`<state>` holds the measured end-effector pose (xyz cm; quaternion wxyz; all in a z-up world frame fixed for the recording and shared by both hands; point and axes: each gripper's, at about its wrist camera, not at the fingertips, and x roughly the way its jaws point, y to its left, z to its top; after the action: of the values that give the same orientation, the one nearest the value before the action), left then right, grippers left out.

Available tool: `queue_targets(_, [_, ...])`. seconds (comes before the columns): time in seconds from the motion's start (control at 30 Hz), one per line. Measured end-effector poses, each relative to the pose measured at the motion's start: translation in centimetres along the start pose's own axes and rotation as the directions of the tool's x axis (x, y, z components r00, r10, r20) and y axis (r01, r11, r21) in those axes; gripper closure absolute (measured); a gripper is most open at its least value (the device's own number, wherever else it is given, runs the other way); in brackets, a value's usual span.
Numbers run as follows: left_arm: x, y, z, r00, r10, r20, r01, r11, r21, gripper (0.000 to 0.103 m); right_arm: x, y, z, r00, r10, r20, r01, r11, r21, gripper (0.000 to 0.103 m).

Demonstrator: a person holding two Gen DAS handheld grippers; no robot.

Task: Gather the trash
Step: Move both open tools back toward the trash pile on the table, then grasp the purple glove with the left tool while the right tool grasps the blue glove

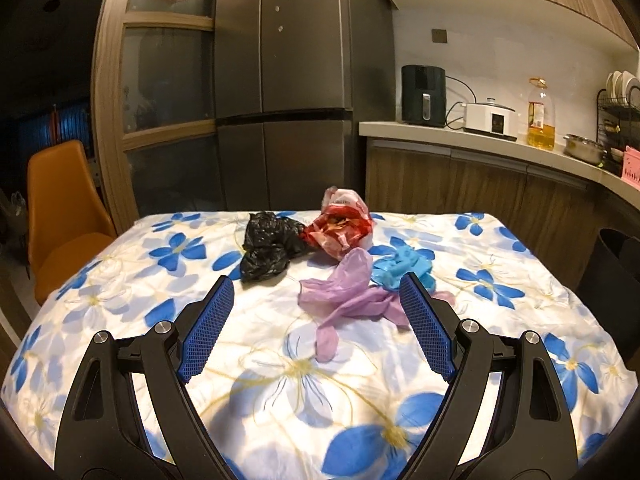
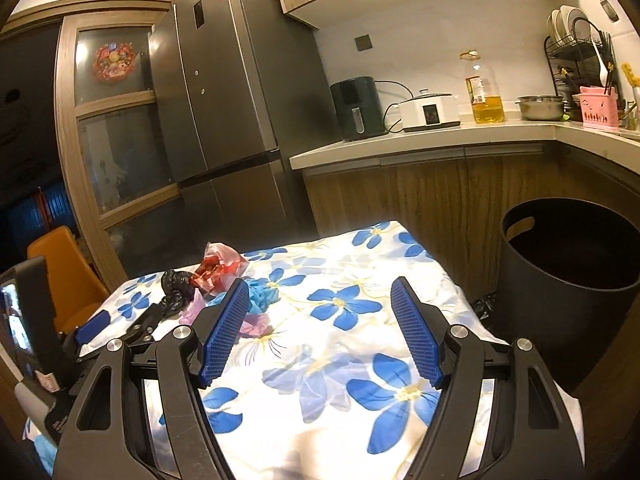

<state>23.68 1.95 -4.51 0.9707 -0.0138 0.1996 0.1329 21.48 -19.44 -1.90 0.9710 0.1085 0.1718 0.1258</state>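
Observation:
Four pieces of trash lie together on the flowered tablecloth (image 1: 120, 272): a crumpled black bag (image 1: 267, 249), a red and white wrapper bag (image 1: 343, 227), a purple glove (image 1: 345, 297) and a blue glove (image 1: 404, 266). My left gripper (image 1: 316, 285) hangs open just short of the purple glove, nothing between its blue pads. In the right wrist view the same pile shows at left: black bag (image 2: 176, 291), red bag (image 2: 218, 269), blue glove (image 2: 262, 295). My right gripper (image 2: 318, 288) is open over bare cloth, right of the pile. The left gripper (image 2: 120, 322) shows at the left edge.
A black round bin (image 2: 568, 276) stands on the floor right of the table; its edge also shows as the bin (image 1: 616, 264). An orange chair (image 1: 60, 216) stands at the table's left. A fridge (image 1: 288, 80) and a kitchen counter (image 1: 480, 140) with appliances lie behind.

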Motion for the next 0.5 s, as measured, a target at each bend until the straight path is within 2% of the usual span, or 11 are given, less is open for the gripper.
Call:
queue_targets(0.2, [4.0,-0.2,0.4,0.995,-0.071,-0.074,0.071,0.997,-0.006,0.022,1.6,0.8,0.4,1.000,0.015,-0.006,-0.015,1.000,0.001,0.031])
queue_targets(0.27, [5.5,-0.2,0.4,0.989,-0.088,-0.117,0.088,0.996,-0.008,0.028,2.2,1.2,0.6,1.000,0.021,-0.005,-0.021,1.000,-0.004,0.031])
queue_targets(0.33, [6.5,-0.2,0.3,0.983,-0.104,-0.150,0.103,0.995,-0.018,0.040,2.8,1.6,0.7,1.000,0.025,-0.006,-0.025,1.000,-0.014,0.031])
queue_targets(0.37, [7.2,-0.1,0.1,0.976,-0.121,-0.182,0.118,0.993,-0.027,0.042,3.0,1.7,0.8,1.000,0.027,-0.007,-0.027,0.999,-0.017,0.031])
queue_targets(0.5, [8.8,0.0,-0.7,0.954,-0.155,-0.257,0.148,0.988,-0.048,0.064,4.5,2.4,0.8,0.999,0.039,-0.027,-0.039,0.999,-0.024,0.031])
